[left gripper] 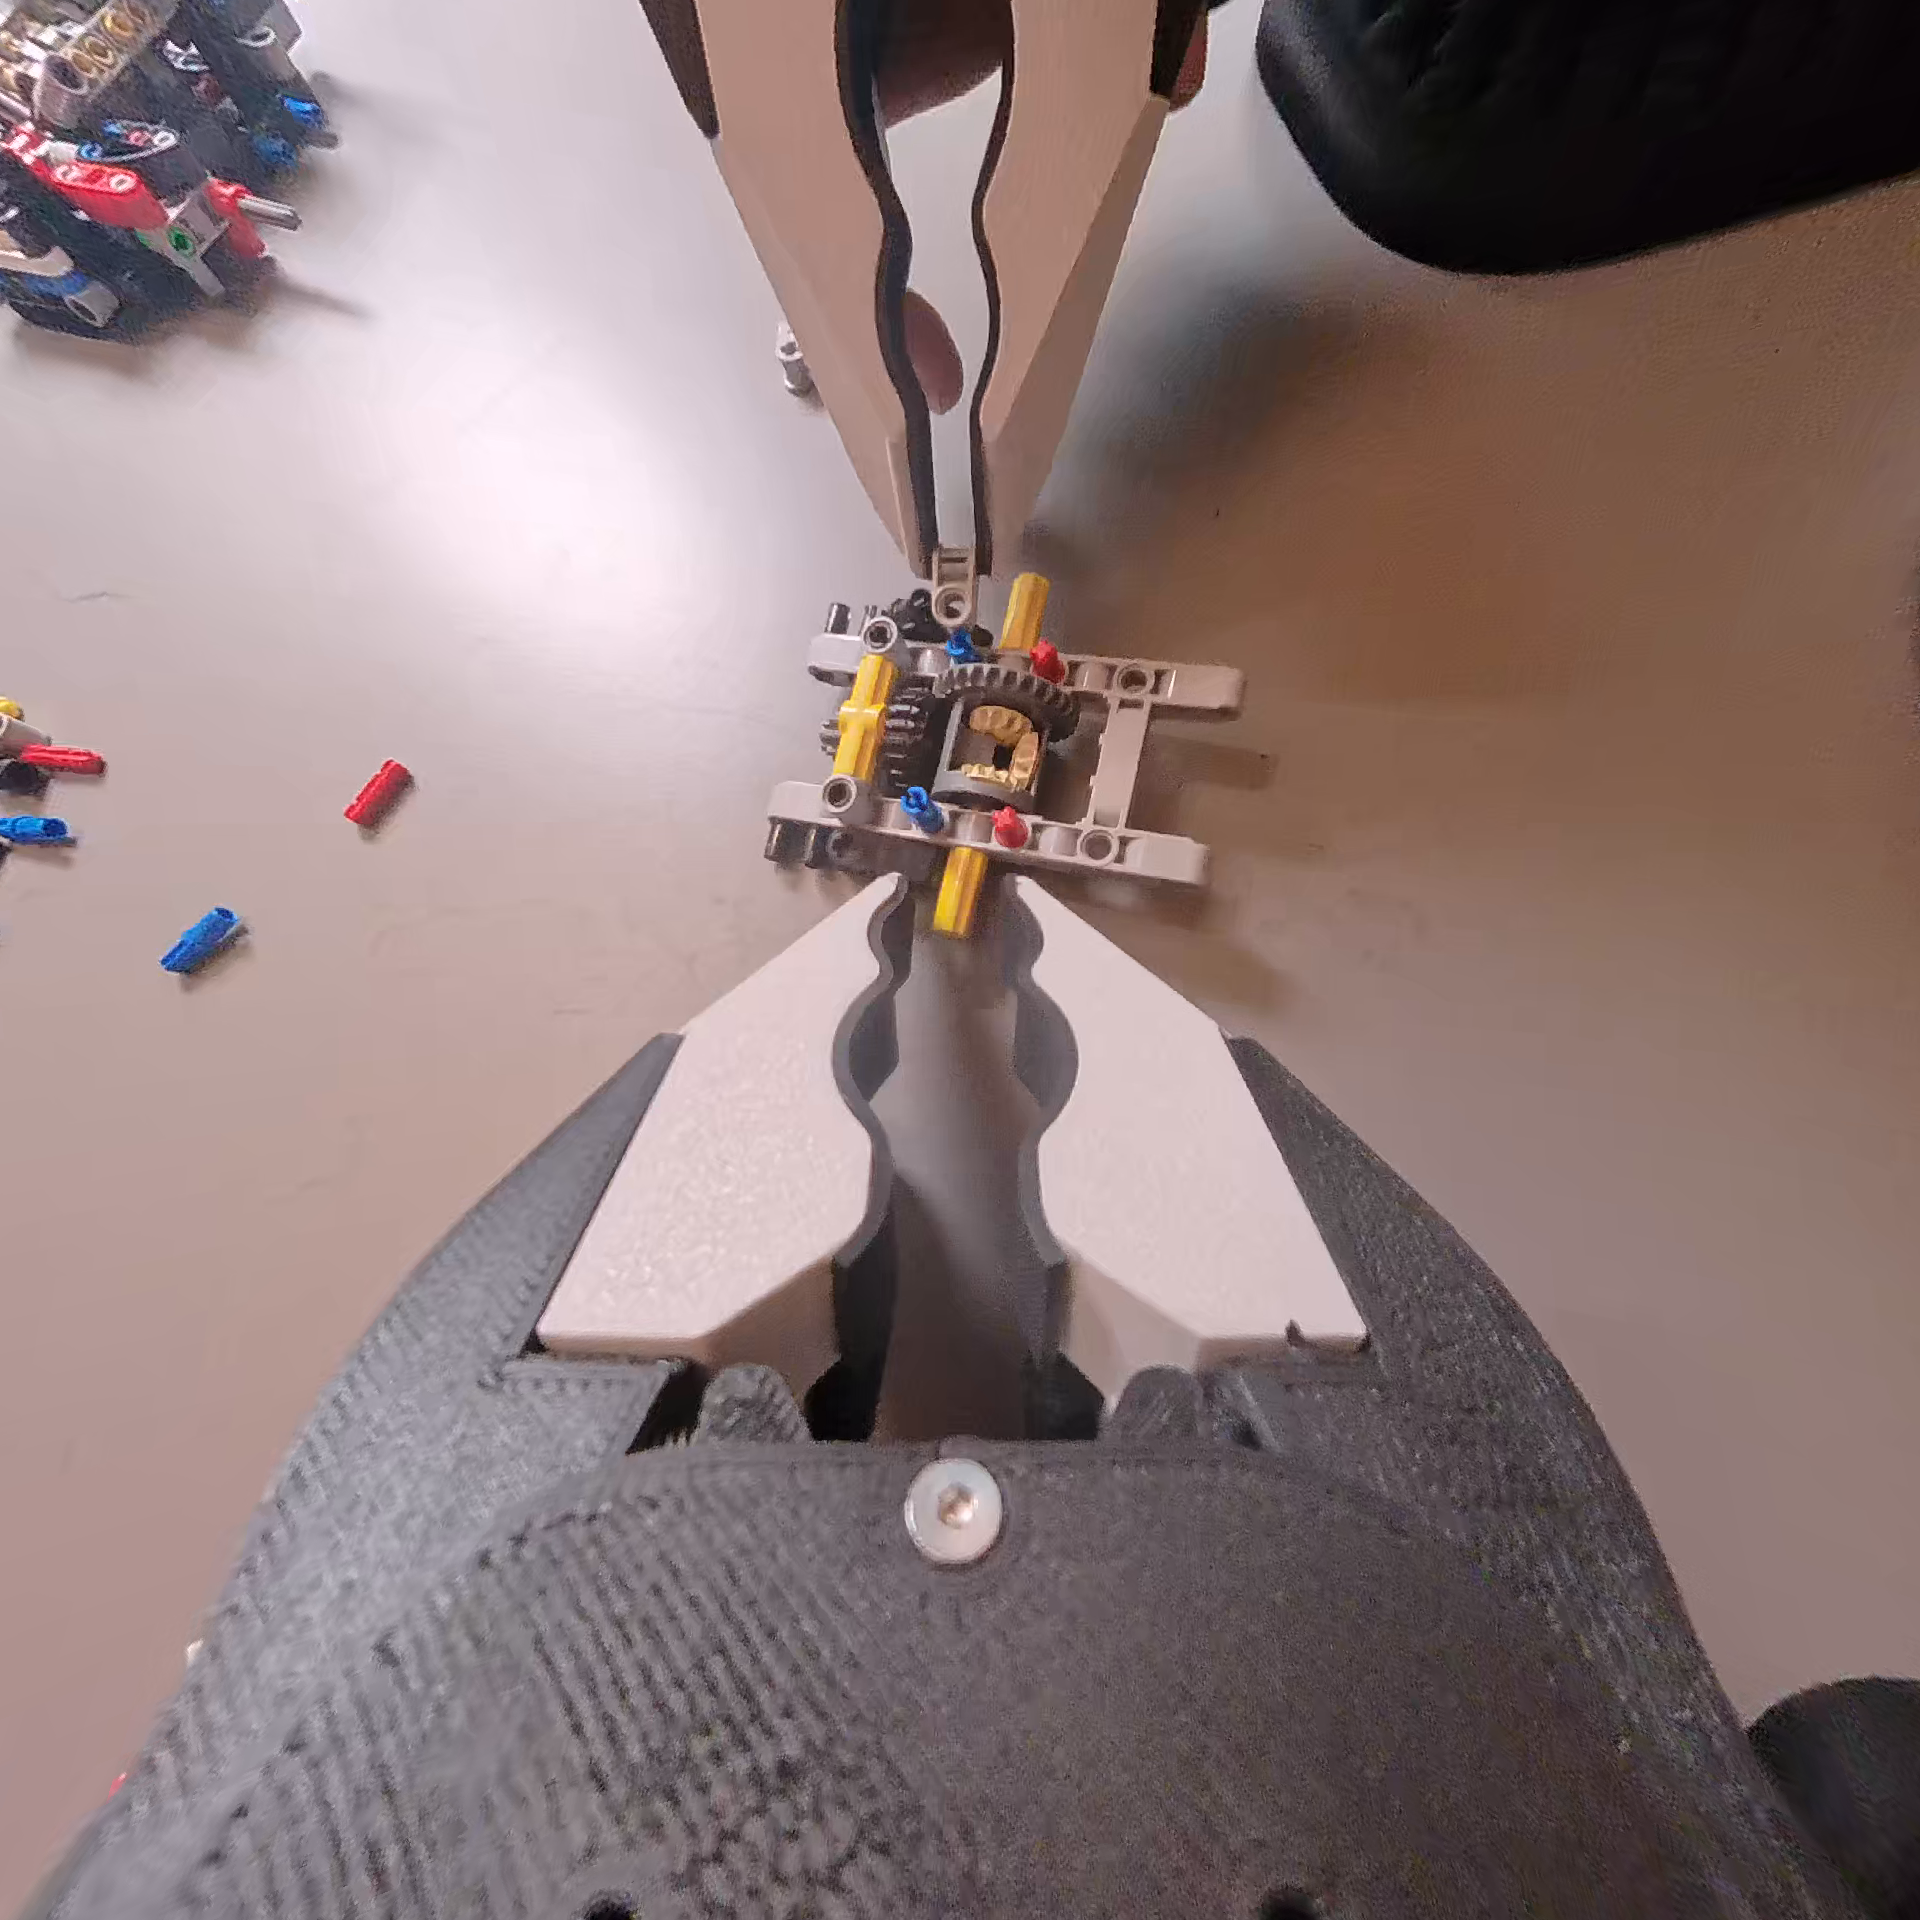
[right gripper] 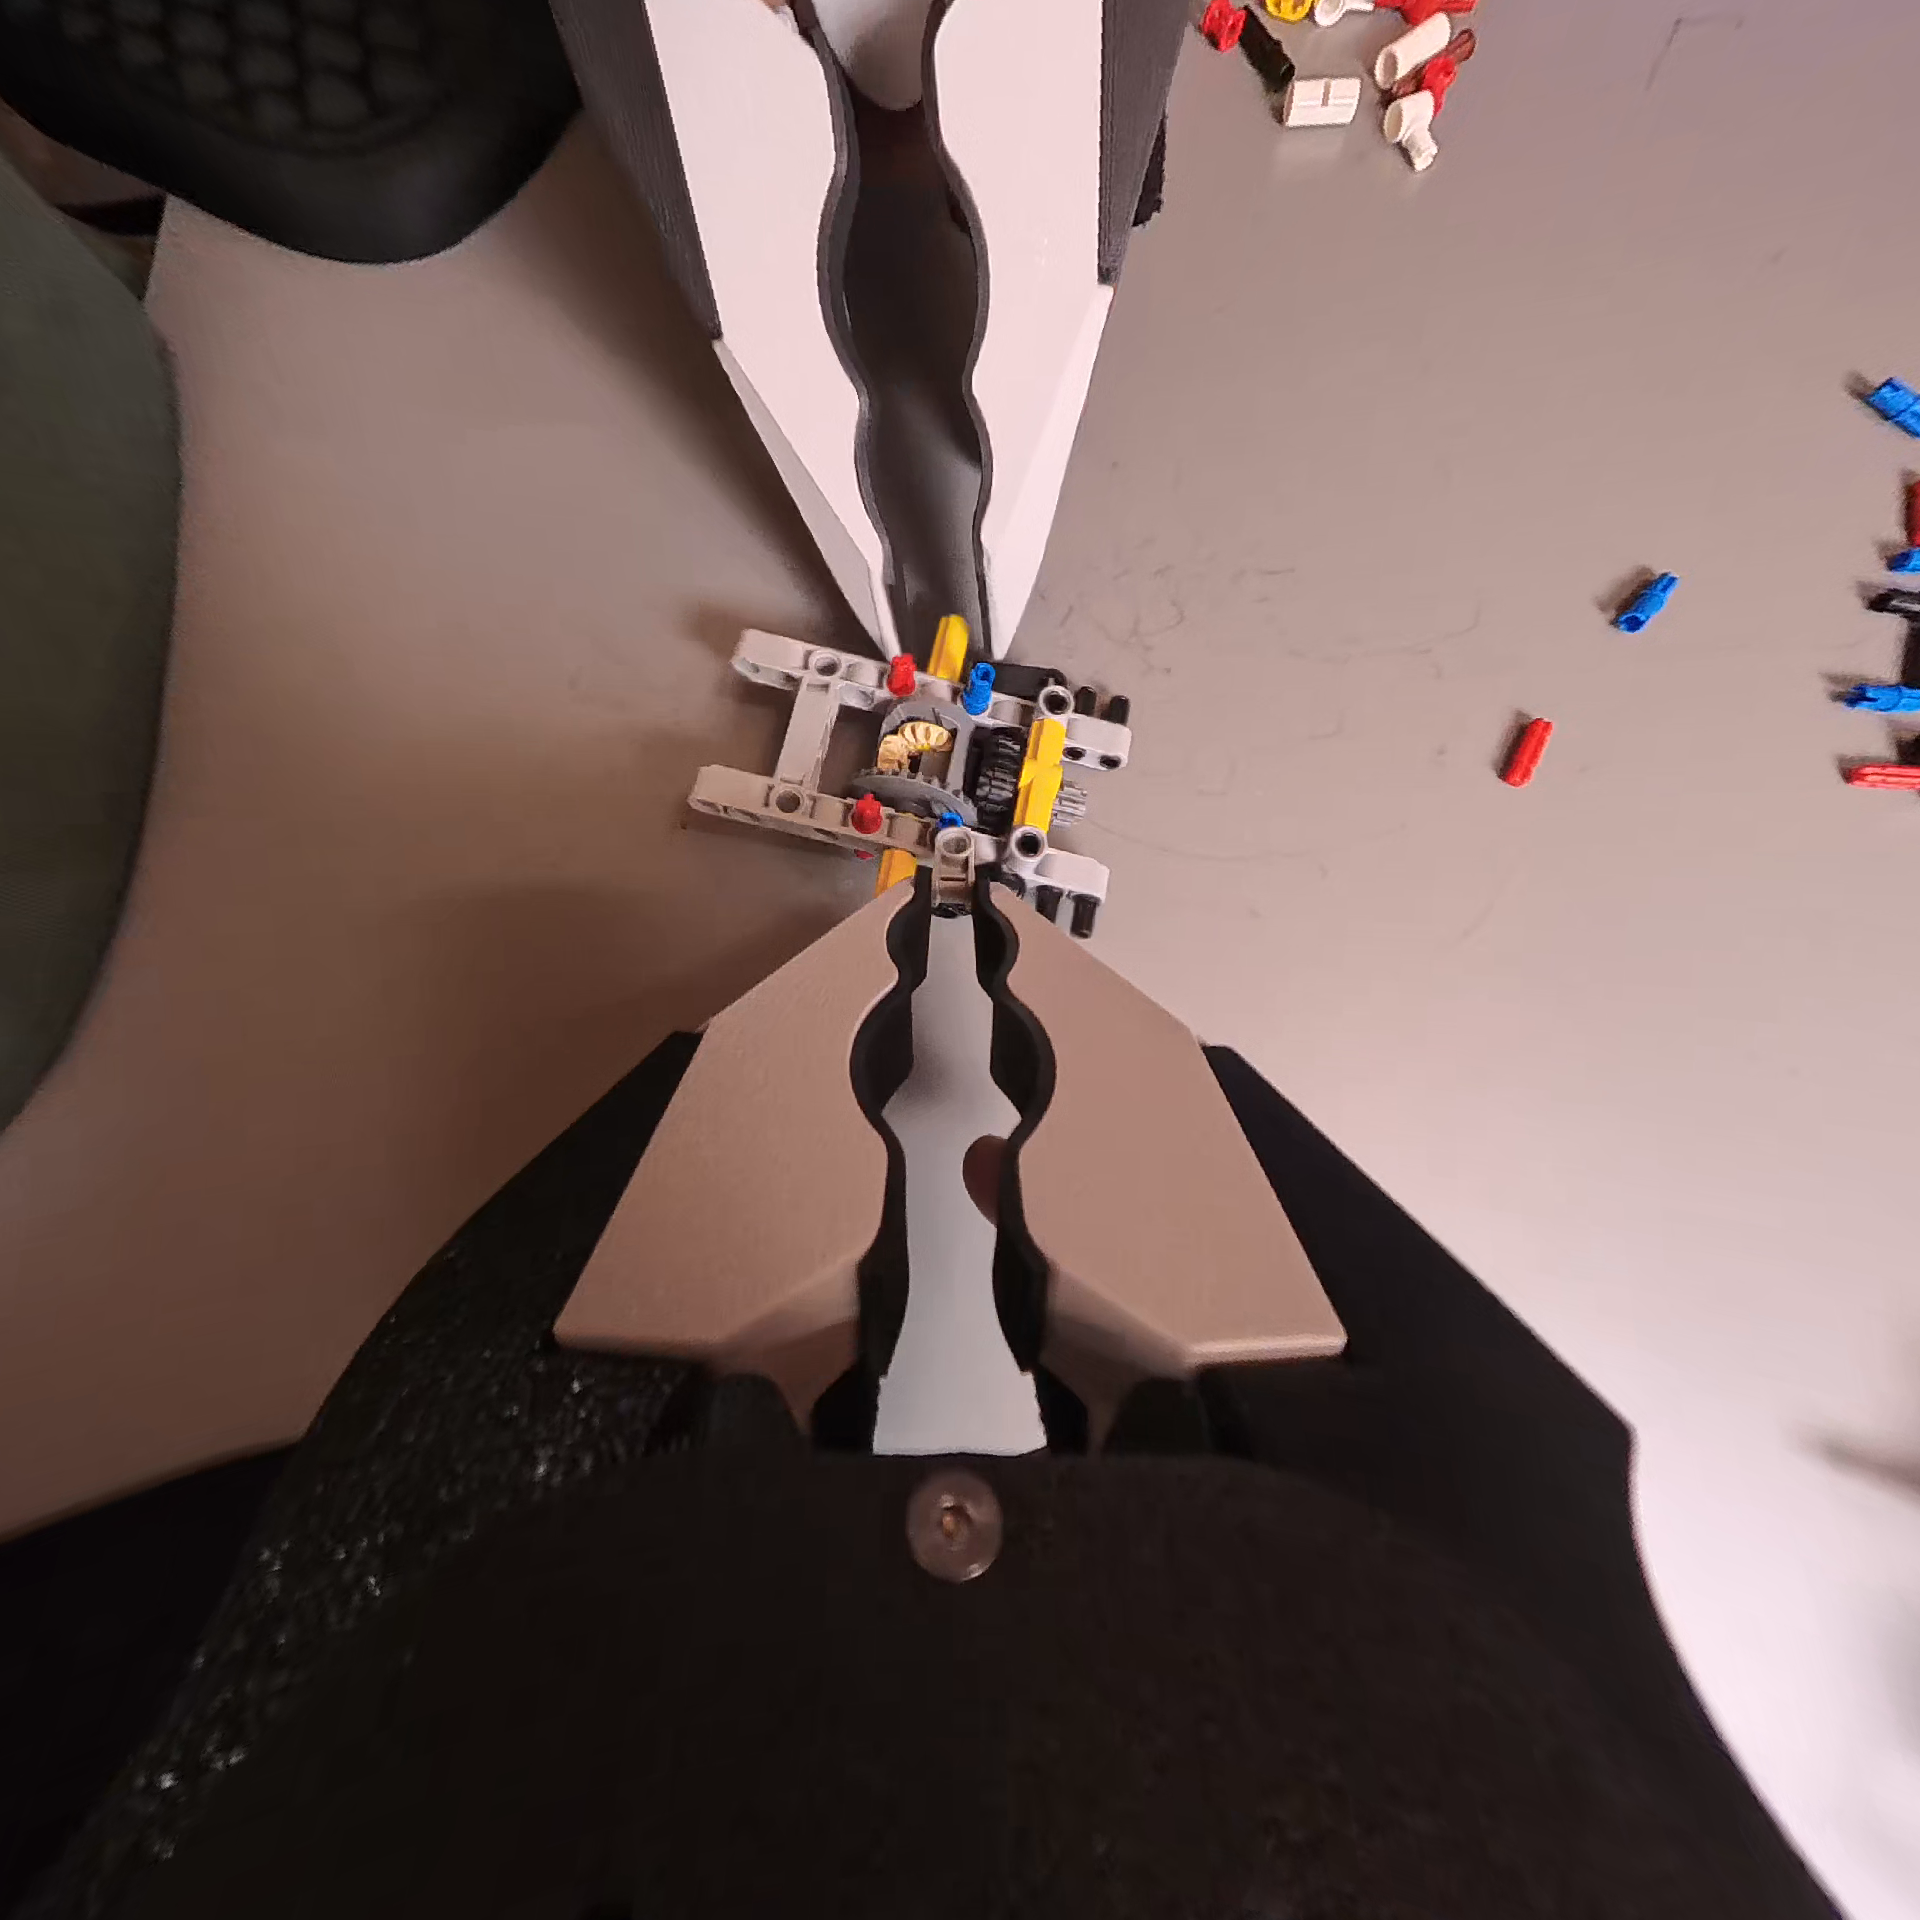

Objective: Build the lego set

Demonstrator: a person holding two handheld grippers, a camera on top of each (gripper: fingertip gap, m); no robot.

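Tan tabletop [left gripper: 1507,1039] across the frame, black mesh chair back [left gripper: 1610,125] at upper right; grey-green rounded seat edge [right gripper: 73,623] along the left border.

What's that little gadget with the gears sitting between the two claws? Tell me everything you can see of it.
The gear assembly is a small plastic build lying flat on the tan table: a pale grey frame of holed beams around dark gears and tan bevel gears. Yellow axles stick out of both sides; red and blue pins stand up from it. The left claw closes around one yellow axle end, and the right claw presses a small grey connector against the opposite side.
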